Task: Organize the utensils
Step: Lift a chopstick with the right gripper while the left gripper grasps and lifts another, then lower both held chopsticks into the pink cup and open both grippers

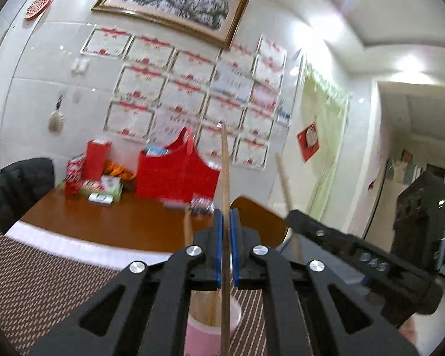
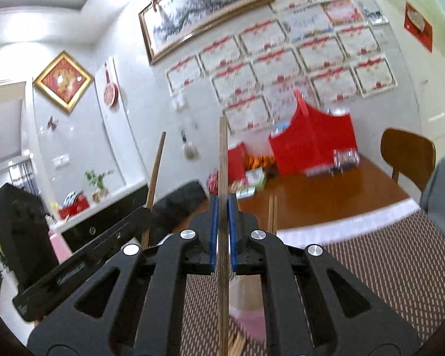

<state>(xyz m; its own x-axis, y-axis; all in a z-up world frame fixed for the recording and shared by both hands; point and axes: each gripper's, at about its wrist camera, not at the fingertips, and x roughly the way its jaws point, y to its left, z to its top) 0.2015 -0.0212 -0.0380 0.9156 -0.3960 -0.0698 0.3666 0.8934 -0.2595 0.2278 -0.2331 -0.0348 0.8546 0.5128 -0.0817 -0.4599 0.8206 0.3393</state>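
My left gripper [image 1: 226, 216] is shut on a wooden chopstick [image 1: 224, 166] that stands upright between its blue pads. Below it a pink cup [image 1: 213, 320] holds more chopsticks, and one of them [image 1: 188, 225] pokes up to the left of the fingers. In the left wrist view my right gripper [image 1: 356, 255] is seen from the side at the right, with its own chopstick [image 1: 284, 184]. My right gripper [image 2: 222, 200] is shut on an upright chopstick [image 2: 222, 163] above the pink cup [image 2: 249, 317]. My left gripper [image 2: 83, 264] shows at the left, with its chopstick [image 2: 154, 184].
A woven brown placemat [image 1: 44, 281] lies under the cup on a brown wooden table [image 1: 118, 222]. At the table's far side stand a red bag [image 1: 175, 175] and small boxes [image 1: 103, 187]. A jacket-draped chair [image 1: 17, 187] stands at the left and a wooden chair [image 2: 406, 151] at the right.
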